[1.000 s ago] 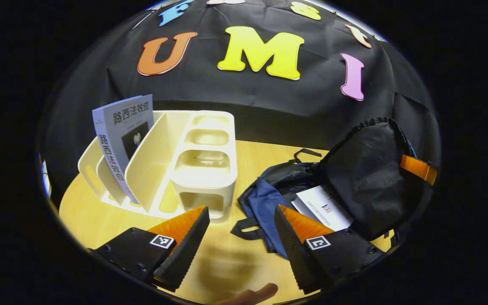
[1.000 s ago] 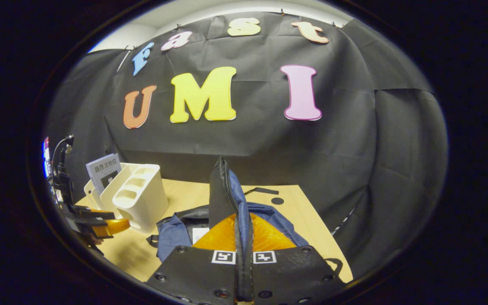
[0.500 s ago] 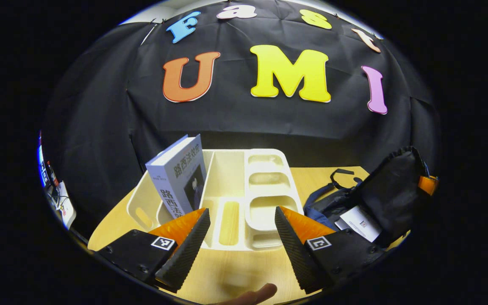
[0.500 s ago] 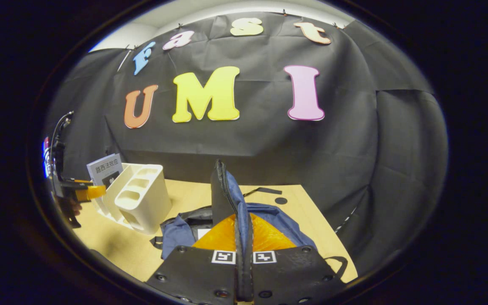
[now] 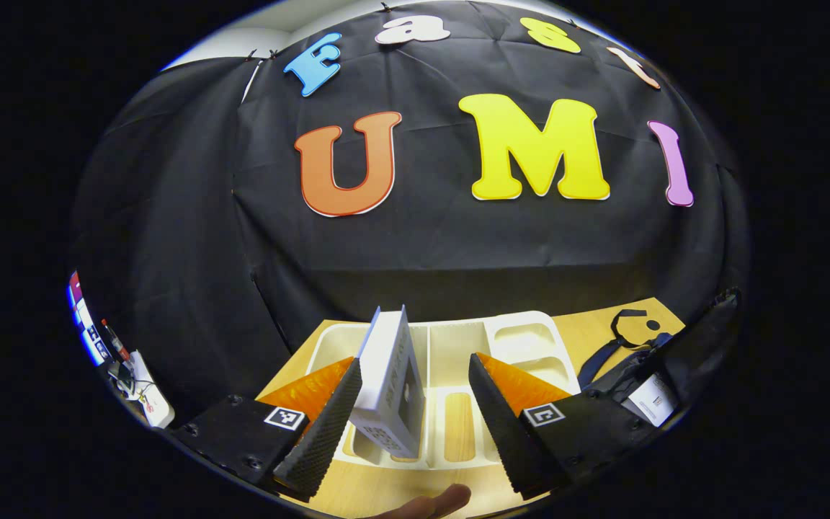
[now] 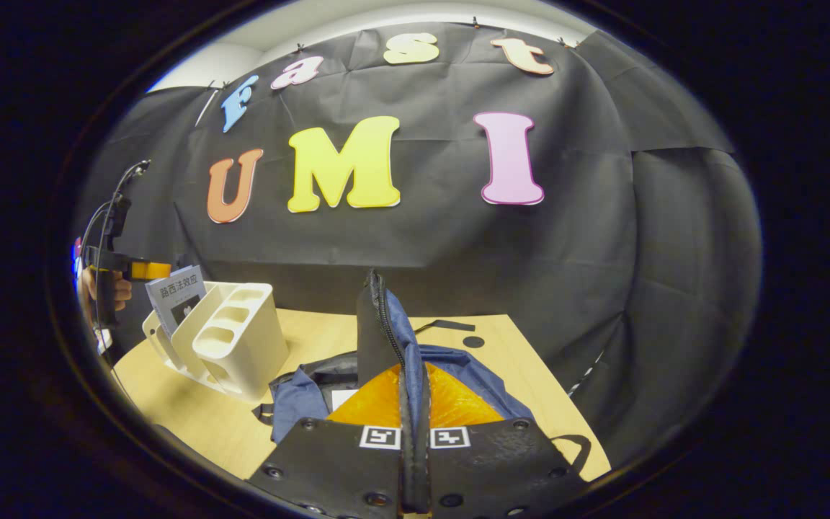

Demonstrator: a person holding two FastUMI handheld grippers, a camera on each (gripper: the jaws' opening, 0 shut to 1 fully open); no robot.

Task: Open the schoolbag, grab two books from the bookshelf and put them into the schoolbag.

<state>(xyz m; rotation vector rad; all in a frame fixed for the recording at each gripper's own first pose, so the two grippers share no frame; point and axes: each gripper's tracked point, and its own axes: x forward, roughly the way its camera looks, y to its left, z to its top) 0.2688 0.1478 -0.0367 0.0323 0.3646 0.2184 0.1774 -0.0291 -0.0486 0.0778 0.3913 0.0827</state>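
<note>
Count, both views:
- Bookshelf (image 6: 231, 346): 1, cream plastic, on table.
- Book standing in bookshelf (image 5: 390, 382): 1.
- Book inside schoolbag (image 5: 651, 398): 1, white cover partly visible.
- Schoolbag (image 6: 300, 396): 1, dark blue and black.
- Table (image 6: 314, 339): 1, wooden top.
- Grippers: 2, left gripper (image 5: 415, 414), right gripper (image 6: 415, 425).

The bookshelf (image 5: 458, 346) is cream white, and the book (image 5: 388, 386) in it is pale grey-blue with dark lettering on its cover. The schoolbag (image 6: 415, 360) is navy blue with a black flap and black zip. The desk (image 6: 192, 418) is light yellowish wood.
</note>
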